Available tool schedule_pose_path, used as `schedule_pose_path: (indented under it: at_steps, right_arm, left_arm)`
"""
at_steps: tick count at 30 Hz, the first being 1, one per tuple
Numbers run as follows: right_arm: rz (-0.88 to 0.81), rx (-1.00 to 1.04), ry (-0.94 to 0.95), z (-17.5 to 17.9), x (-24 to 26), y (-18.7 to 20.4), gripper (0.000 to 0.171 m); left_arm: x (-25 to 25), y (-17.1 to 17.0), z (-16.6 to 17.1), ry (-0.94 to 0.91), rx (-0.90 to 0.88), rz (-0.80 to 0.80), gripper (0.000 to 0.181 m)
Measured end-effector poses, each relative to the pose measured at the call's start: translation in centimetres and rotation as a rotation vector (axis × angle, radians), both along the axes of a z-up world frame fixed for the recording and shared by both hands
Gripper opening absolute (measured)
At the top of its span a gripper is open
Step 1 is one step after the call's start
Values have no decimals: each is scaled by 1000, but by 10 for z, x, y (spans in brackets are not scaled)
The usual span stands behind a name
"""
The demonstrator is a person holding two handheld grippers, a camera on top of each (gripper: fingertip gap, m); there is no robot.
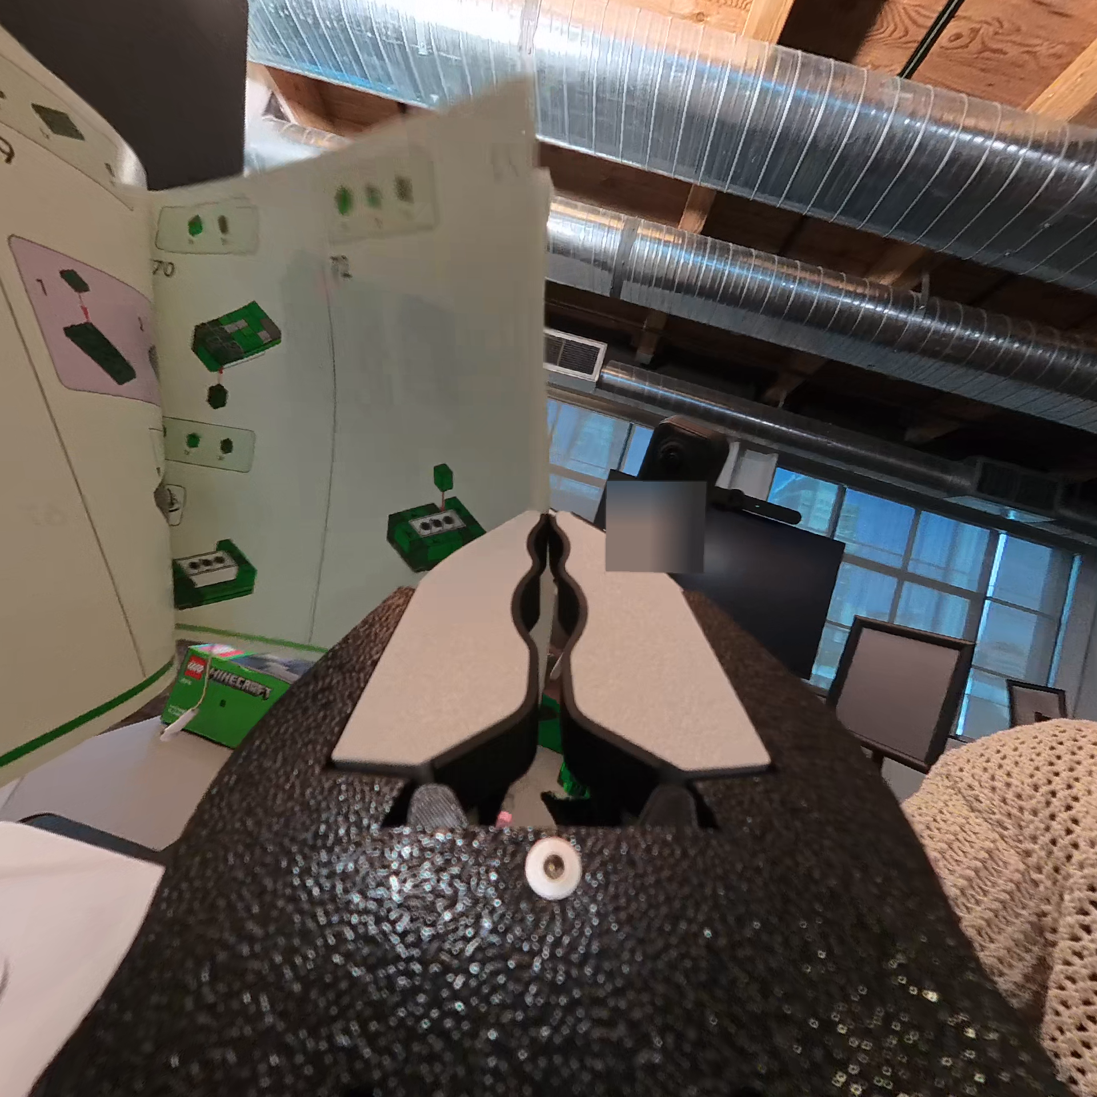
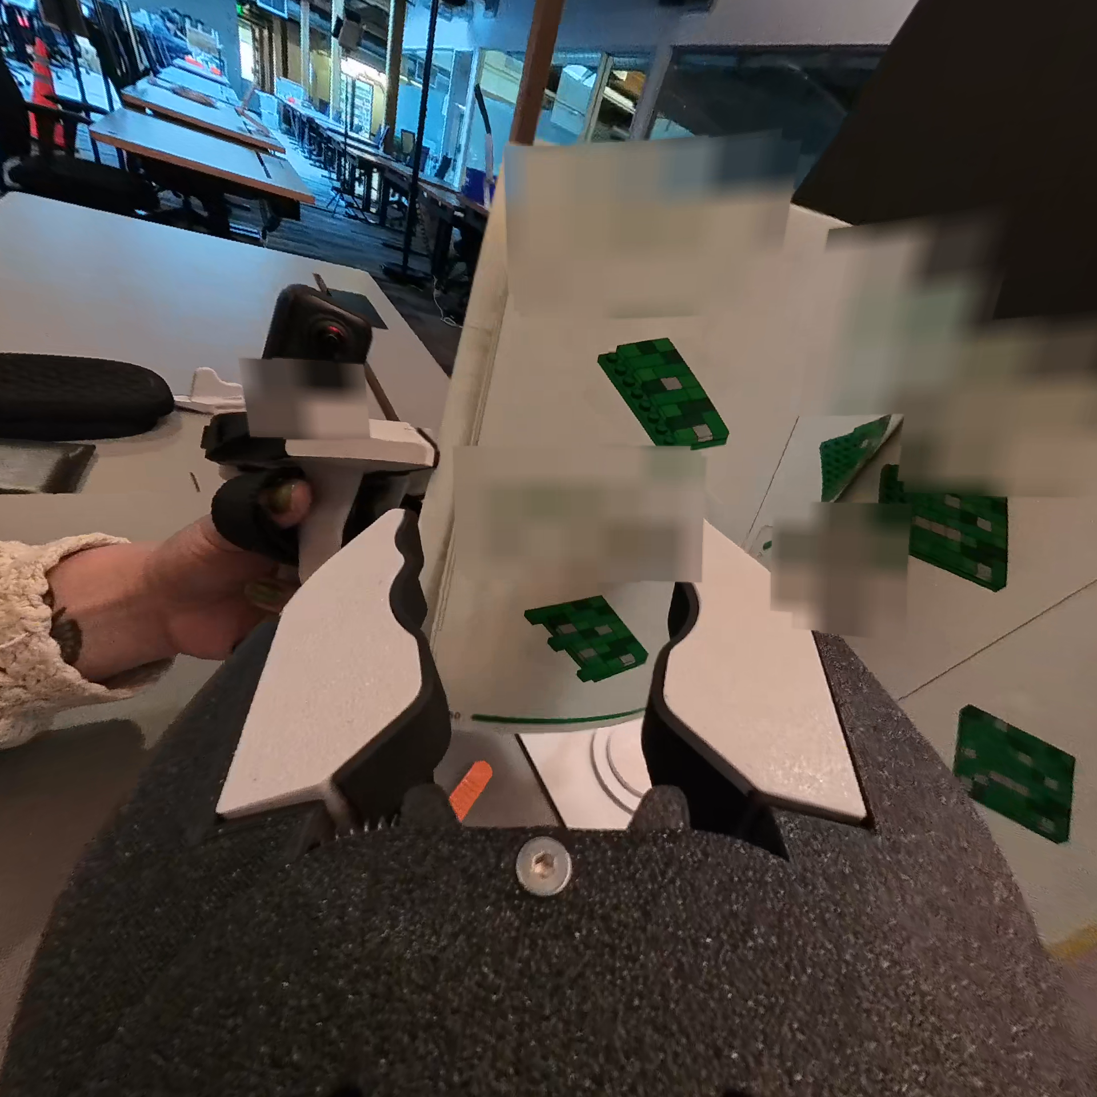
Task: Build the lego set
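Observation:
The Lego instruction booklet stands open, its pages showing green brick builds. My left gripper is shut on the right edge of a lifted page. It also shows in the right wrist view, held by a hand and pinching the same page edge. My right gripper is open, its fingers spread wide on either side of a booklet page without gripping it. Some green bricks show through the gap below my left fingers.
A green Lego box lies on the white table under the booklet. A black curved pad lies at the table's left. A dark monitor stands behind. A knitted sleeve is at the right.

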State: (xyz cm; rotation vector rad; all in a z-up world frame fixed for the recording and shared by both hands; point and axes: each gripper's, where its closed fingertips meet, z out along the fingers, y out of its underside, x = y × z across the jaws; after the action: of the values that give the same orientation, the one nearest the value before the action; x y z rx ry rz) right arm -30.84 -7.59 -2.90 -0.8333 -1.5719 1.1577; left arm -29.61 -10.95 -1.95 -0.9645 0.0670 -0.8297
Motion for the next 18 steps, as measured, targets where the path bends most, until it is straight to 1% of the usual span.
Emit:
schedule_pose_path:
  at_steps: [3, 8, 11, 14, 16, 18]
  right_arm:
    - [-26, -27, 17, 3, 2, 9, 82]
    - [-150, -38, 44, 6, 7, 40, 79]
    - [-264, -71, 79, 11, 12, 66, 77]
    - [-399, -108, 136, 16, 18, 93, 75]
    - [-449, -128, 147, 15, 20, 105, 71]
    - [-462, -149, 155, 12, 21, 112, 70]
  left_arm:
    - [-4, 3, -4, 13, -31, 36, 0]
    - [-18, 2, -4, 5, -41, 107, 0]
    - [-33, 1, -6, -5, -64, 197, 0]
    - [-57, -5, -8, -55, -79, 305, 0]
    - [-79, -9, -14, -106, -104, 406, 0]
    - [-98, -15, -20, -165, -126, 487, 0]
